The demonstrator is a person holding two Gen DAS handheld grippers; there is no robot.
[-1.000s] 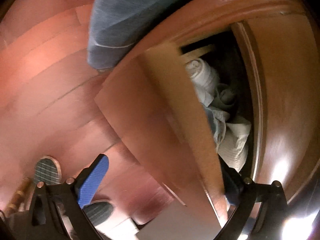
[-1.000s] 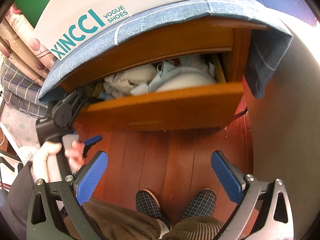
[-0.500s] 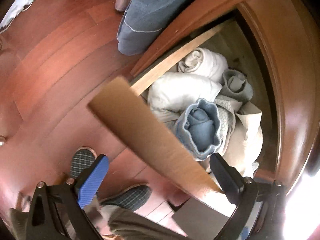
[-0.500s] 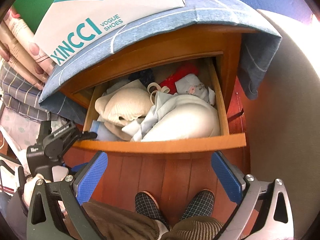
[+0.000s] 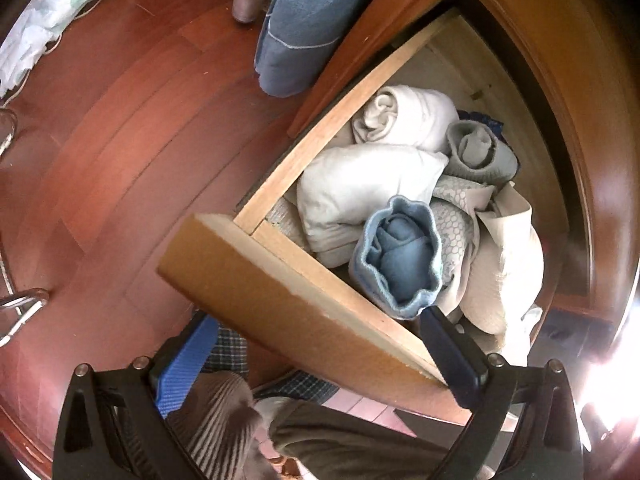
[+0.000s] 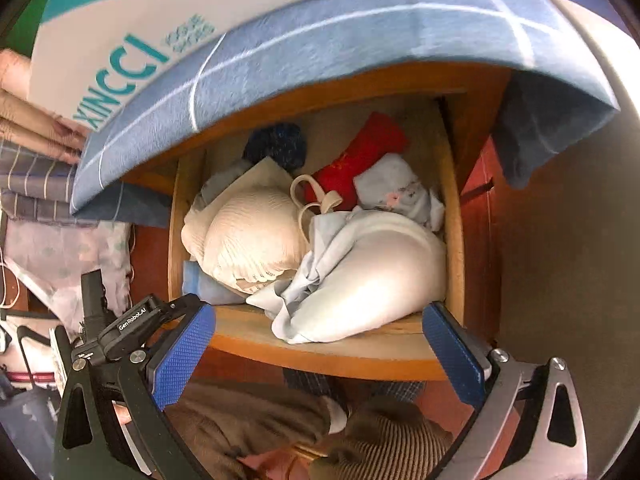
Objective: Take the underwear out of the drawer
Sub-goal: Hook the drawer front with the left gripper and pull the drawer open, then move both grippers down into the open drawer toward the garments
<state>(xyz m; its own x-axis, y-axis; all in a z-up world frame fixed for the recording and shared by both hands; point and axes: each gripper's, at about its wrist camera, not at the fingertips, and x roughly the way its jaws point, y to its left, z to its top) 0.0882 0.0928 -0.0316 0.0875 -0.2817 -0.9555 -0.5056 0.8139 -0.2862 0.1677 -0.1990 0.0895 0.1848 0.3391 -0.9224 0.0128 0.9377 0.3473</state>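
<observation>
**Drawer open, both grippers empty**

The drawer (image 6: 454, 216) stands pulled out, packed with underwear (image 6: 372, 276); the pale bundle lies lengthwise along the front board. The left gripper (image 5: 320, 354) straddles the drawer's front corner, fingers spread. The right gripper (image 6: 320, 352) hovers just before the front edge, fingers wide apart, pointing in.

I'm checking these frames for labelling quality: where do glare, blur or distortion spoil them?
Left wrist view: blown-out glare at the lower right edge; the drawer front bends under fisheye distortion. Right wrist view: the shoe box lettering and blue cloth are smeared, while the clothes in the drawer stay fairly sharp.
</observation>
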